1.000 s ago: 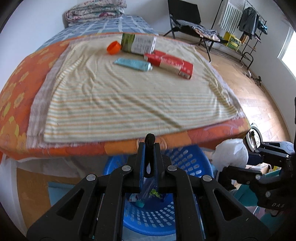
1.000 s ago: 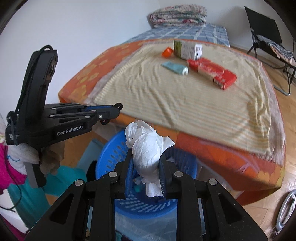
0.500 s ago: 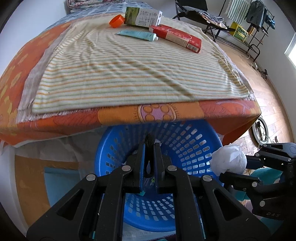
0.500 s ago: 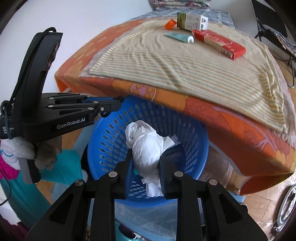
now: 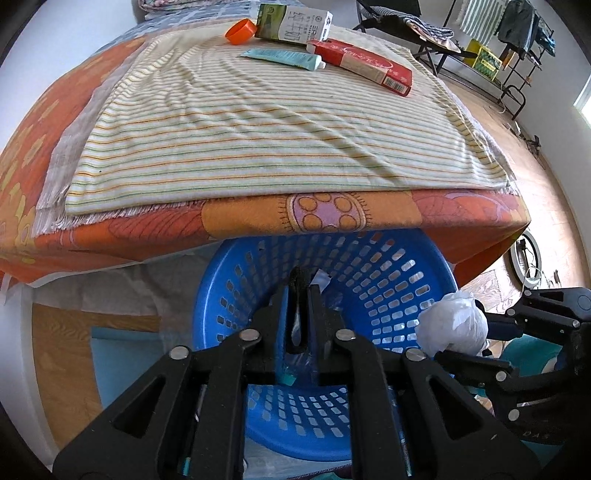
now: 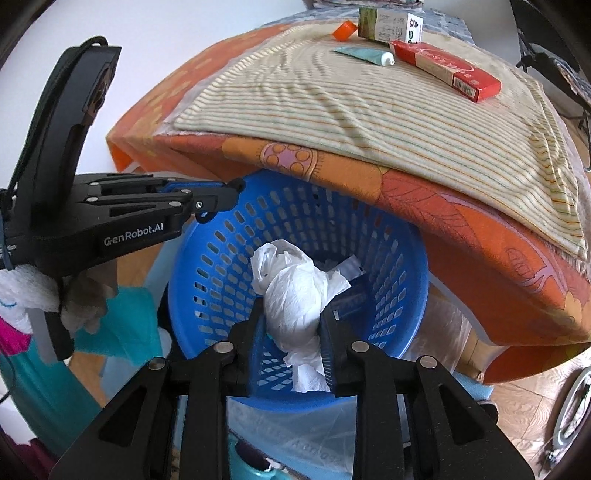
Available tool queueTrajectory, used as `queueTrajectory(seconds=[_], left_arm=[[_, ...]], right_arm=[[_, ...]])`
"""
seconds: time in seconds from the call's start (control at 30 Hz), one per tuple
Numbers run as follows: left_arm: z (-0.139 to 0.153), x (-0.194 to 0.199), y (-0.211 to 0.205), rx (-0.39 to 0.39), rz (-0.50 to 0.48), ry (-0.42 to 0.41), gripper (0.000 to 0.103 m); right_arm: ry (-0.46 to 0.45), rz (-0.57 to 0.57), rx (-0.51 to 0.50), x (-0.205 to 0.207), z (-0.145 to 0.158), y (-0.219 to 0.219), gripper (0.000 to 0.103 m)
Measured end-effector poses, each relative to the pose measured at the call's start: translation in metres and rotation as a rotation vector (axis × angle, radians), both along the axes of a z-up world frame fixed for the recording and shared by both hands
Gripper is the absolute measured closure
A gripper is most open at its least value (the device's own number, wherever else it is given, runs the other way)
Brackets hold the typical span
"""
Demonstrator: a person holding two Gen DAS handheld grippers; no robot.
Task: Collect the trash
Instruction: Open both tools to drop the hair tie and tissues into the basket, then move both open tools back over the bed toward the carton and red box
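Home bedroom: bed (image 5: 110, 229), folded blankets (image 5: 155, 5), clothes rack (image 5: 524, 33).

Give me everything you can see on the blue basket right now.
The basket is round, blue plastic with slotted walls and floor, standing upright on the floor, its far rim tucked under the bed's overhang. A few scraps lie inside. Both grippers hang over its mouth: the right gripper holding a crumpled tissue, the left gripper a thin dark item.

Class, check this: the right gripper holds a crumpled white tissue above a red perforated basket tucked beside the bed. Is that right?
Not quite. The basket is blue, not red, as the right wrist view shows. The rest stands: the right gripper holds the crumpled white tissue above that perforated basket, tucked beside the bed.
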State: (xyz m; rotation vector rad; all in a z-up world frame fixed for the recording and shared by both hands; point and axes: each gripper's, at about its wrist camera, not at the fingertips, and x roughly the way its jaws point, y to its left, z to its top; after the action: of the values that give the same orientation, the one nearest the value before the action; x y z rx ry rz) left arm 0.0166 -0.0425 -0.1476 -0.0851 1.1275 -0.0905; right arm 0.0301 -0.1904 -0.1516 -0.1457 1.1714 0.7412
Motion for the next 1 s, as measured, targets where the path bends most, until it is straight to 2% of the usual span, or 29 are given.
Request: queueTrajectory(seconds=[0.03, 0.07, 0.13, 0.2, 0.27, 0.37, 0.43, 0.53, 1.0], left_arm=[[0.0002, -0.0006, 0.0005, 0.000, 0.004, -0.003, 0.073], [0.0006, -0.0010, 0.0011, 0.001, 0.008, -0.008, 0.066], [0.0010, -0.0005, 0.0011, 0.004, 0.010, -0.010, 0.064], [0.0009, -0.0001, 0.0017, 0.005, 0.013, -0.010, 0.060], [0.0015, -0.0002, 0.0020, 0.006, 0.019, -0.015, 0.045], [0.0033, 0.0002, 0.0033, 0.003, 0.027, -0.021, 0.035], [0.0040, 0.0009, 0.0036, 0.007, 0.031, -0.022, 0.033], [0.0038, 0.0020, 0.0048, 0.010, 0.040, -0.017, 0.026], [0.0083, 0.0044, 0.0081, 0.005, 0.058, -0.025, 0.025]], right_arm=[[0.000, 0.000, -0.006, -0.0004, -0.0007, 0.0001, 0.074], [0.001, 0.000, -0.011, -0.0008, -0.0012, 0.0006, 0.073], [-0.004, -0.001, -0.019, -0.0011, -0.0019, 0.0018, 0.059], [-0.013, -0.004, -0.022, -0.0008, -0.0011, 0.0012, 0.051], [-0.016, -0.005, -0.026, -0.0013, -0.0012, 0.0009, 0.049], [-0.015, -0.010, -0.036, -0.0008, -0.0023, 0.0001, 0.047], [-0.019, -0.015, -0.042, -0.0004, -0.0025, 0.0004, 0.041], [-0.028, -0.020, -0.047, 0.0003, -0.0016, -0.0002, 0.041], [-0.053, -0.076, -0.055, 0.0039, 0.0056, -0.0054, 0.040]])
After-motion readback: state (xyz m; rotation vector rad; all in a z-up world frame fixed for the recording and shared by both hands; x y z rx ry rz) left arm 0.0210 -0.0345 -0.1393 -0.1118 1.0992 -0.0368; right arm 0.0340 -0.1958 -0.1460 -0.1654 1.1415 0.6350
